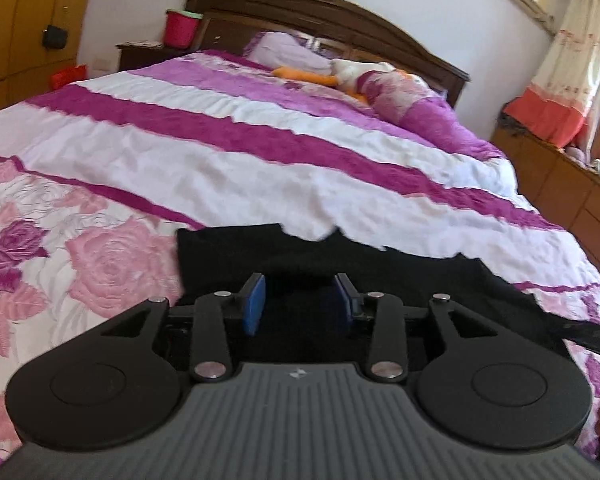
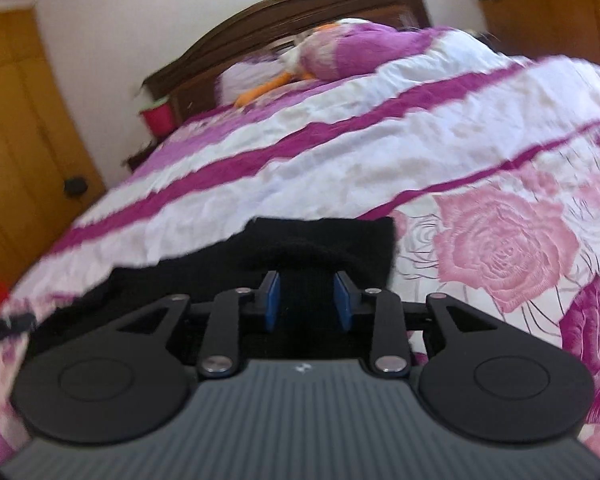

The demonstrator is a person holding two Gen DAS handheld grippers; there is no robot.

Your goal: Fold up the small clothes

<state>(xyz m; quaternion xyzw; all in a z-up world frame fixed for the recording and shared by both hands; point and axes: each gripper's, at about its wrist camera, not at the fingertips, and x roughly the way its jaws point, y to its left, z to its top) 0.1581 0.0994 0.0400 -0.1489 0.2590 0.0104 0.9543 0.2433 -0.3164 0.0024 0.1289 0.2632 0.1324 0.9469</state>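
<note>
Two grippers hang over one soft black knitted garment (image 1: 228, 252) lying flat on the rose-printed bedspread (image 1: 112, 264). Left gripper (image 1: 300, 304) and right gripper (image 2: 306, 302) stand parted, pinching nothing. Light, limp cloth; its corners likely suit gripping.

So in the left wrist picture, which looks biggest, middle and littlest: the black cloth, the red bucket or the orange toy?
1. Flat black cloth garment, biggest, though it lies nearest the camera.
2. Round red plastic bucket.
3. Orange soft toy. It looks about the bucket's size and both sit far back, so their order is unsure.
</note>
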